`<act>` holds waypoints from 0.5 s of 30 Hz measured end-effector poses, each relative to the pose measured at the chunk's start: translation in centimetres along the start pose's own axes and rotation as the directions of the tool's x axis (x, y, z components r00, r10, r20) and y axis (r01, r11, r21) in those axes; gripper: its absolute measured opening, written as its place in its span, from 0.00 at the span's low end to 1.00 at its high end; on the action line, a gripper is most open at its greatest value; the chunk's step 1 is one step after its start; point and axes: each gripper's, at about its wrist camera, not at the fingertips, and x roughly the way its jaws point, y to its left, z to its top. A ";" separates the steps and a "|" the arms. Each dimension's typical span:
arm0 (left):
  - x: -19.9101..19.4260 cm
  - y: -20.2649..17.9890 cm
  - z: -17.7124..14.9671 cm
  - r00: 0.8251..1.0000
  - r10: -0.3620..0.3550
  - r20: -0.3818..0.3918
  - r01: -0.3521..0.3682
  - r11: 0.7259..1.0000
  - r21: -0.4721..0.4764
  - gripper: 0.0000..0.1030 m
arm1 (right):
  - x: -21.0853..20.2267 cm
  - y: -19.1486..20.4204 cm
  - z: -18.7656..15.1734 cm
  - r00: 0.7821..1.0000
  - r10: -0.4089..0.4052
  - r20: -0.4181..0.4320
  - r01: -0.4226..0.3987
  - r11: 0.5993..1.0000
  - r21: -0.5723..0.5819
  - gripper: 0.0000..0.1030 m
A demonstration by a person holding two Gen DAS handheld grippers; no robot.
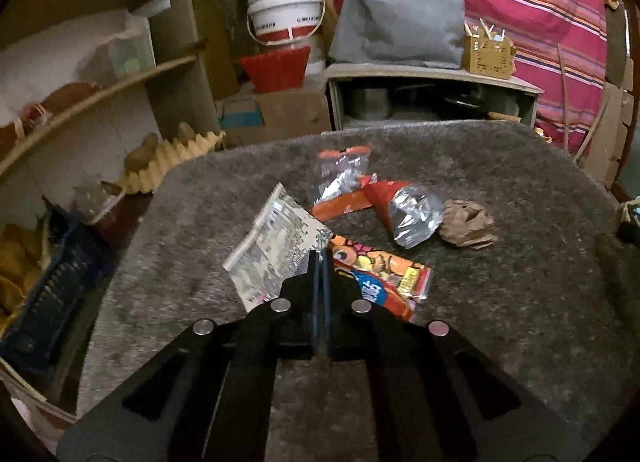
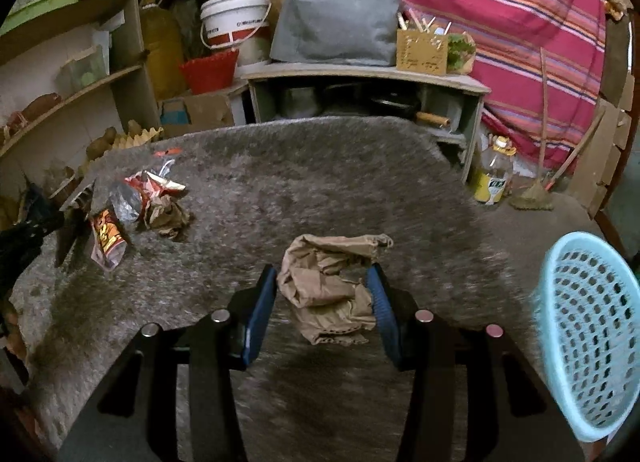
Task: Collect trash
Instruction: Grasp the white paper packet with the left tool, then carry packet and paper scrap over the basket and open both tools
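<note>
Grey shaggy cloth covers the table (image 1: pixel 500 302), which fills the lower part of both wrist views. Behind it stand wooden shelves (image 1: pixel 100 86), a low cabinet (image 2: pixel 360 78) with a grey cushion (image 2: pixel 336 18) on top, and a red striped blanket (image 2: pixel 500 22) hanging on the right. At the right edge of the right wrist view a light blue perforated basket (image 2: pixel 588 338) sits tilted, beside the table's corner.

Left tongs (image 1: pixel 320 258) are closed tight, their blue pads pressed together on the corner of a white printed wrapper (image 1: pixel 276 242) that slants up to the left of the tips. Just right of the tips lies an orange snack wrapper (image 1: pixel 384 274), and beyond it a red and silver packet (image 1: pixel 344 178), a crumpled foil packet (image 1: pixel 412 214) and a small brown paper ball (image 1: pixel 468 224), all close together on the cloth.

Right tongs (image 2: pixel 326 294) stand partly spread and clamp a crumpled brown paper bag (image 2: pixel 328 282) between the two blue pads, the bag bulging above and hanging below them, over the middle of the table and well apart from the trash pile at the far left of that view
</note>
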 end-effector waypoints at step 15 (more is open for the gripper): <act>-8.6 -7.8 4.7 0.988 -0.059 0.140 0.043 0.993 0.111 0.00 | -6.2 -9.8 -0.7 0.996 -0.059 0.065 0.052 0.992 0.114 0.46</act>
